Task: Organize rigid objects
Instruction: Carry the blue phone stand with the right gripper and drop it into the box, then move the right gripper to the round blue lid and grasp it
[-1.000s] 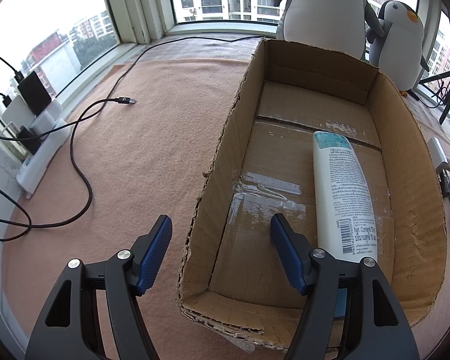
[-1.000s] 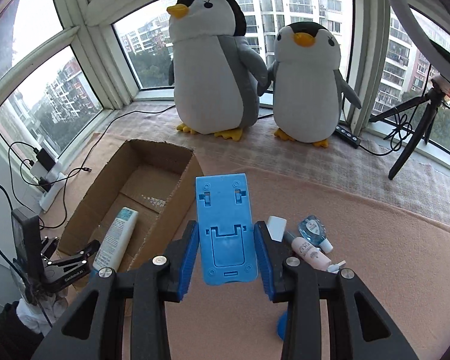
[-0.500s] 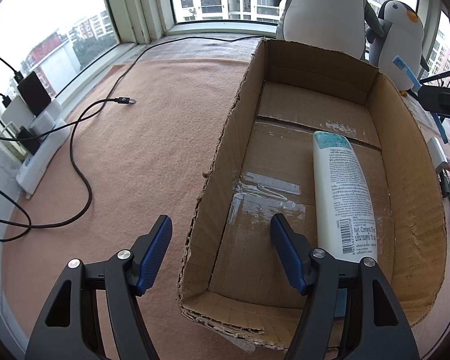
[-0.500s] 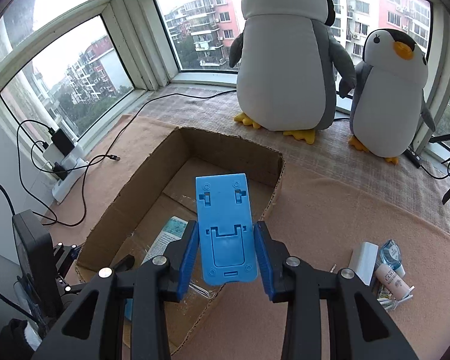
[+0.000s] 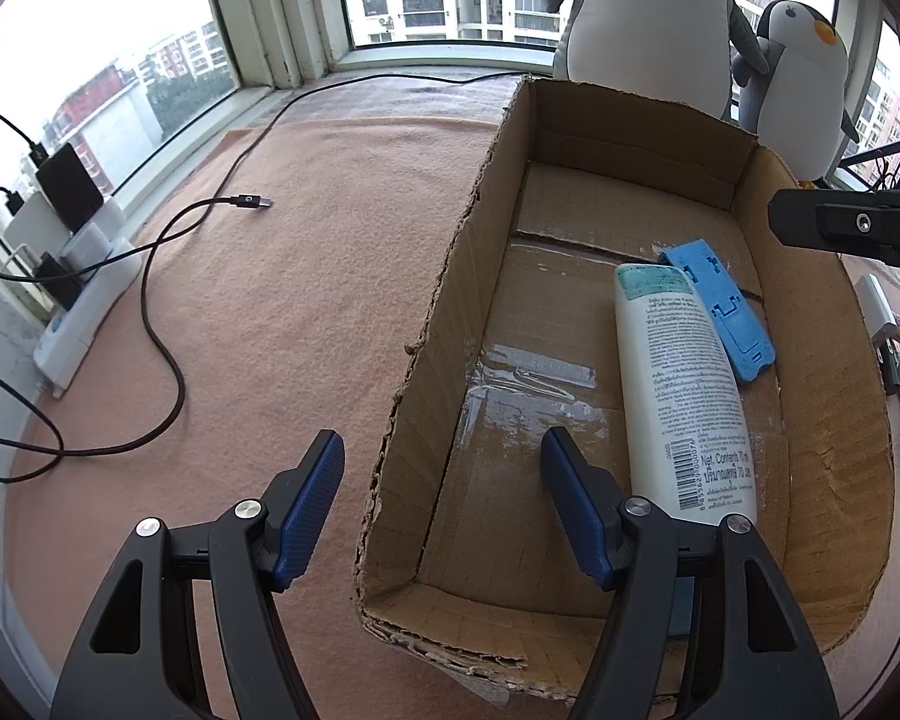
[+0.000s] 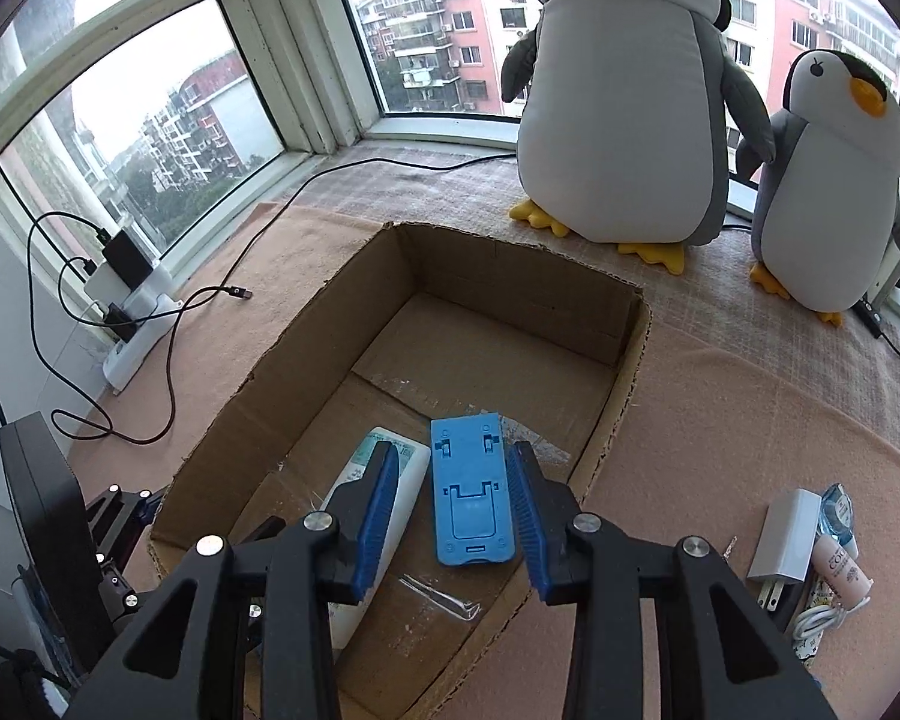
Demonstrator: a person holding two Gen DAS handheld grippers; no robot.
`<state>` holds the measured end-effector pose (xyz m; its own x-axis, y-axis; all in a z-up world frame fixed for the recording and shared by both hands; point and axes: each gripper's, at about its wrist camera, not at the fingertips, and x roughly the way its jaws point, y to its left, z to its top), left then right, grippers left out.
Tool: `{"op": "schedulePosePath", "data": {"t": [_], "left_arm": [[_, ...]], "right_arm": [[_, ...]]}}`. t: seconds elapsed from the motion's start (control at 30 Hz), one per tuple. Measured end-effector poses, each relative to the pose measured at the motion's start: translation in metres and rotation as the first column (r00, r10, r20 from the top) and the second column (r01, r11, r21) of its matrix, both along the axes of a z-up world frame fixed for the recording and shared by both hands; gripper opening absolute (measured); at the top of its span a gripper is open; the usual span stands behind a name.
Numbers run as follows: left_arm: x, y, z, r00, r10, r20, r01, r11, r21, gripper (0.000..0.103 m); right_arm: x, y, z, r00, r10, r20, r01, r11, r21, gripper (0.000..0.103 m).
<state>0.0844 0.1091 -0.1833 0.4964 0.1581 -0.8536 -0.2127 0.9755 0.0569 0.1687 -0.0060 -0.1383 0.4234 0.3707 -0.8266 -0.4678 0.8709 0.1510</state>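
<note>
The flat blue plastic phone stand [image 6: 473, 487] lies on the floor of the open brown cardboard box [image 6: 624, 396], near its right wall, just beside the white lotion tube [image 5: 681, 384]. The right tool [image 6: 453, 507] hovers over the stand, its jaws opening, pads clear of it. The left tool [image 5: 444, 501] straddles the box's left wall with jaws apart, gripping nothing. A white charger plug [image 6: 787, 534] lies outside the box's right wall.
</note>
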Motion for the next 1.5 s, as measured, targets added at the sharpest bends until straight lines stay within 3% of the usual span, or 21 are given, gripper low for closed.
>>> {"op": "schedulePosePath", "data": {"t": [0.07, 0.33, 0.77, 1.1, 1.5], "left_arm": [[0.000, 0.000, 0.000, 1.000, 0.000, 0.000, 0.000, 1.000, 0.000, 0.068], [-0.001, 0.001, 0.000, 1.000, -0.001, 0.000, 0.001, 1.000, 0.004, 0.068], [-0.001, 0.001, 0.000, 1.000, -0.001, 0.000, 0.001, 1.000, 0.005, 0.068], [-0.001, 0.001, 0.000, 1.000, -0.001, 0.000, 0.001, 1.000, 0.009, 0.068], [-0.001, 0.001, 0.000, 1.000, 0.000, 0.000, 0.000, 1.000, 0.008, 0.069]], "right_arm": [[-0.002, 0.001, 0.002, 1.000, 0.007, 0.013, -0.007, 1.000, -0.005, 0.053], [-0.009, -0.021, 0.012, 1.000, -0.010, 0.022, 0.010, 1.000, 0.012, 0.053], [-0.039, -0.143, 0.018, 0.981, -0.195, 0.003, 0.195, 0.981, 0.019, 0.053], [-0.064, -0.218, -0.012, 0.944, -0.324, -0.061, 0.322, 0.946, -0.040, 0.053], [-0.063, -0.213, -0.051, 0.936, -0.337, -0.101, 0.325, 0.938, -0.122, 0.060]]}}
